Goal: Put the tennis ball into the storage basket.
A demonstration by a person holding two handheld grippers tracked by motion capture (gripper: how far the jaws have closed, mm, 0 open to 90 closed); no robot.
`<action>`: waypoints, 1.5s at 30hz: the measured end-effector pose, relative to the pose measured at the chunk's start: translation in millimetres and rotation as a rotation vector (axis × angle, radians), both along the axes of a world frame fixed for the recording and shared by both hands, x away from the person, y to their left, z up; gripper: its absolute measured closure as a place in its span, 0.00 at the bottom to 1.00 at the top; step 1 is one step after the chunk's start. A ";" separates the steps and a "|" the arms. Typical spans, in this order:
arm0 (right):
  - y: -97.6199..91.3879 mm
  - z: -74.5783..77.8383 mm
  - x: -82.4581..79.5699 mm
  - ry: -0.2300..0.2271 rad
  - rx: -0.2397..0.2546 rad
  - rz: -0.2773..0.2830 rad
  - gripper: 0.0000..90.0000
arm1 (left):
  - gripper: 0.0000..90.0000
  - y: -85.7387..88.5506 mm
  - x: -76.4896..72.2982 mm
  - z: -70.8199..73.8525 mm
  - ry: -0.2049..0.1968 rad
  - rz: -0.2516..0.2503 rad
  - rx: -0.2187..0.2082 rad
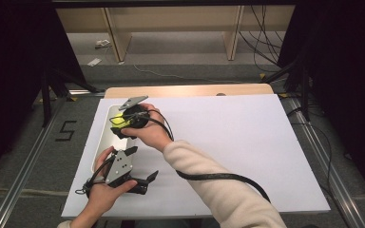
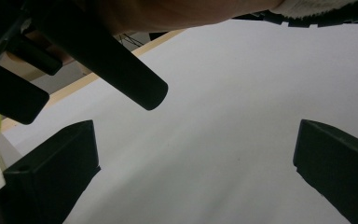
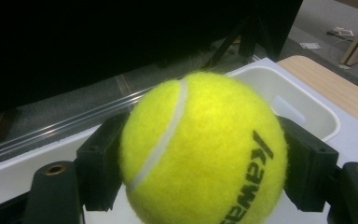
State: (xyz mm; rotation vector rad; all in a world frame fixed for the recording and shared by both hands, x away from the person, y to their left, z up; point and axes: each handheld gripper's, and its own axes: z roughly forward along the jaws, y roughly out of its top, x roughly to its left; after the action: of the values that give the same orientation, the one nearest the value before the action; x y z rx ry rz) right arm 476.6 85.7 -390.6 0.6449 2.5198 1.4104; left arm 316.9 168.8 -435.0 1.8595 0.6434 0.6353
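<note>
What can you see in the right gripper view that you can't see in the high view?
Right gripper view alone: the ball up close, its seam, black lettering, and the fingers pressed on both its sides. High view alone: both hands, the left gripper open above the white sheet, and the floor beyond. Both: the yellow ball, the right gripper, the white bin and the table.

A lab: black curtains (image 1: 9, 71), floor rails (image 1: 24, 166), loose cables (image 1: 261, 42).
</note>
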 end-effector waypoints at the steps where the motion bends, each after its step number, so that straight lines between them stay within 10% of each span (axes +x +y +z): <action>1: 0.4 -0.4 0.1 0.001 -0.001 0.002 0.30 | 0.00 0.0 0.0 0.0 0.000 -0.001 -0.001; 45: 28.7 -8.8 4.8 0.039 -0.056 0.053 0.30 | 0.00 -0.4 -0.4 -0.2 0.006 -0.004 0.002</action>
State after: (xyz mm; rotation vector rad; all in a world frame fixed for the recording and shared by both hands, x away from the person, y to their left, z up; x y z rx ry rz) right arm 481.4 114.4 -399.4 0.6054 2.6145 1.3512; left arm 316.6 168.4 -435.2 1.8648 0.6432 0.6289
